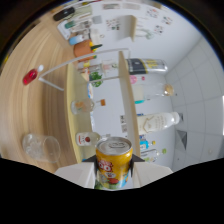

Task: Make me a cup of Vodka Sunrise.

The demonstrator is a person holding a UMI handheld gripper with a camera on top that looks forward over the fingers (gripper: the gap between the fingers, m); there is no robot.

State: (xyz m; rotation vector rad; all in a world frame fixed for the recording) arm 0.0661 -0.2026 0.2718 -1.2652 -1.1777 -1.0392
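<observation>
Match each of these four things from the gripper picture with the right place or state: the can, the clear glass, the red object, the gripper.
Things:
1. can
2. clear glass
3. red object
4. gripper

Places or states:
A. lying on the wooden surface, far beyond the fingers
B. shut on the yellow drink can
C. held between the two fingers
D. empty, on the wooden surface, beside the fingers

Pairs: 1-C, 2-D, 3-A, 4-B

Orange can (114, 162) — clamped between fingers (93, 165)
</observation>
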